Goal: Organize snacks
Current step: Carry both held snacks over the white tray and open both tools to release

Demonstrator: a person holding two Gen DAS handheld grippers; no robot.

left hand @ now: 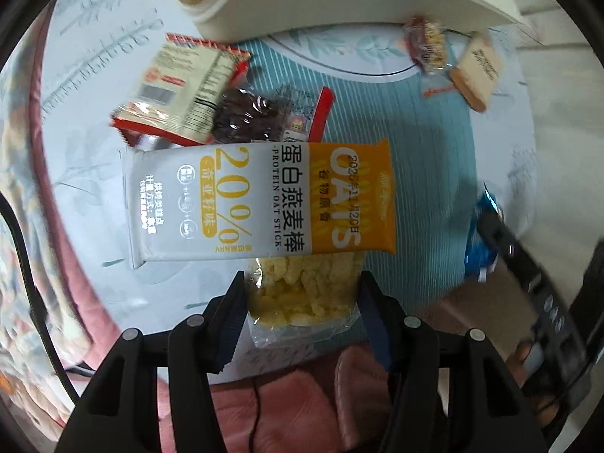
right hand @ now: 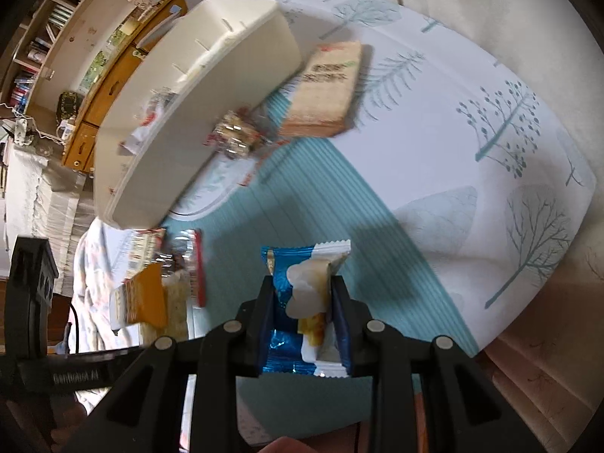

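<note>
My left gripper (left hand: 300, 290) is shut on a clear bag of yellow puffed snack (left hand: 302, 294), with a grey and orange oat stick pack (left hand: 260, 200) lying across its far end. My right gripper (right hand: 302, 294) is shut on a blue and white snack packet (right hand: 302, 302), held above the cloth. The white organiser tray (right hand: 211, 87) stands at the back; it shows at the top of the left wrist view (left hand: 339, 3). A red-edged packet (left hand: 181, 87) and a dark dried-fruit packet (left hand: 245, 117) lie beyond the oat stick.
A tan cracker pack (right hand: 324, 87) and a small mixed-nut packet (right hand: 234, 132) lie by the tray's front wall. The table has a tree-print cloth (right hand: 472, 120) with a teal striped patch. Shelves and drawers stand behind on the left. The right gripper appears in the left view (left hand: 528, 264).
</note>
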